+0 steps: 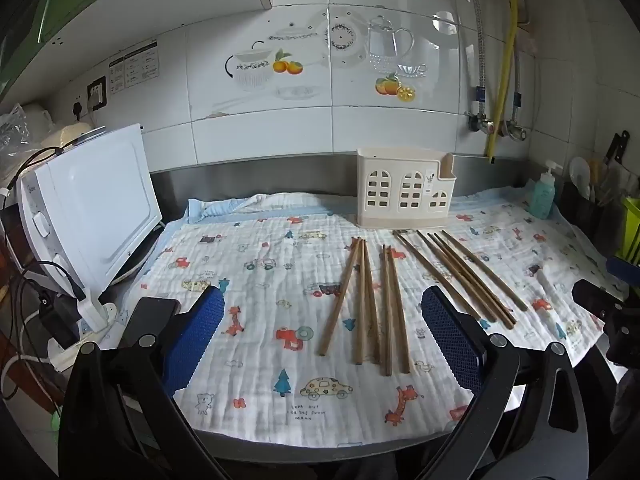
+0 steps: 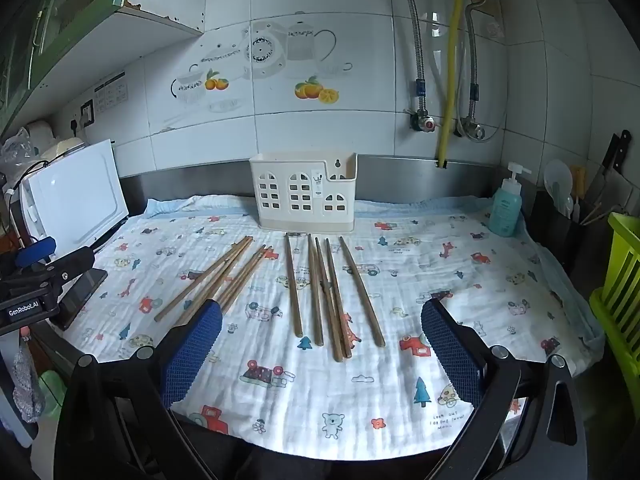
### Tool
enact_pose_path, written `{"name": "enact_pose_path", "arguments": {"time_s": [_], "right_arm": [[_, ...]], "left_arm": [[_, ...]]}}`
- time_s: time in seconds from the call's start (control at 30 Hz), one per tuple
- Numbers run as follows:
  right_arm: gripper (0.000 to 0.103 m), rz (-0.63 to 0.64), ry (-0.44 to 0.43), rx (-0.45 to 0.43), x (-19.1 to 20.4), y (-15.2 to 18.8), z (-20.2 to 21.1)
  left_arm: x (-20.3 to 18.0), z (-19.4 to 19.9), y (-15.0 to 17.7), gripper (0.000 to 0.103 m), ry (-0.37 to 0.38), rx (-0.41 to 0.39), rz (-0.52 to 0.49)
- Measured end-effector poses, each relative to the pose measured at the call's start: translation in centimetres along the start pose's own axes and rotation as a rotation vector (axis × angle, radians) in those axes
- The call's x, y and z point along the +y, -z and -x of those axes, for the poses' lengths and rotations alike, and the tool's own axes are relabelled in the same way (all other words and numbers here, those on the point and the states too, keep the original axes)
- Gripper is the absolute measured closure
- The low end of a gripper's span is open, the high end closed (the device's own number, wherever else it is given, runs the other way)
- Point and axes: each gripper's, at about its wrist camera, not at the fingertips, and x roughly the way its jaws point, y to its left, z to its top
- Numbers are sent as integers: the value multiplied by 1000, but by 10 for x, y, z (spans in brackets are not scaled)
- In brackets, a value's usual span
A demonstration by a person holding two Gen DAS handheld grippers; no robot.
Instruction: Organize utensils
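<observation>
Several wooden chopsticks lie in two groups on a printed cloth: a left group and a right group. A cream utensil holder stands upright behind them by the wall. My left gripper is open and empty, above the cloth's front, with the left group between its blue pads. My right gripper is open and empty, near the front ends of the right group. The left gripper's body also shows at the left edge of the right wrist view.
A white appliance with cables stands at the left. A teal soap bottle stands at the back right. A black utensil rack and a green rack are at the right. A phone lies at the cloth's left edge.
</observation>
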Motion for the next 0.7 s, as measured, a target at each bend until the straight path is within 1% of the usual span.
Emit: {"name": "enact_pose_path", "arguments": {"time_s": [0.17, 0.27, 0.37, 0.43, 0.7], "right_arm": [[6, -2, 6, -13, -1, 0, 2], [6, -5, 7, -17, 5, 0, 1], [6, -10, -2, -25, -1, -1, 6], [6, -8, -4, -25, -1, -1, 6], [6, -3, -13, -24, 2, -2, 8]], "left_arm": [[2, -2, -3, 5, -11, -12, -14], [5, -6, -7, 5, -24, -19, -15], [9, -14, -12, 5, -35, -19, -8], [-4, 13, 0, 5, -1, -61, -10], [-1, 10, 4, 5, 0, -44, -1]]}}
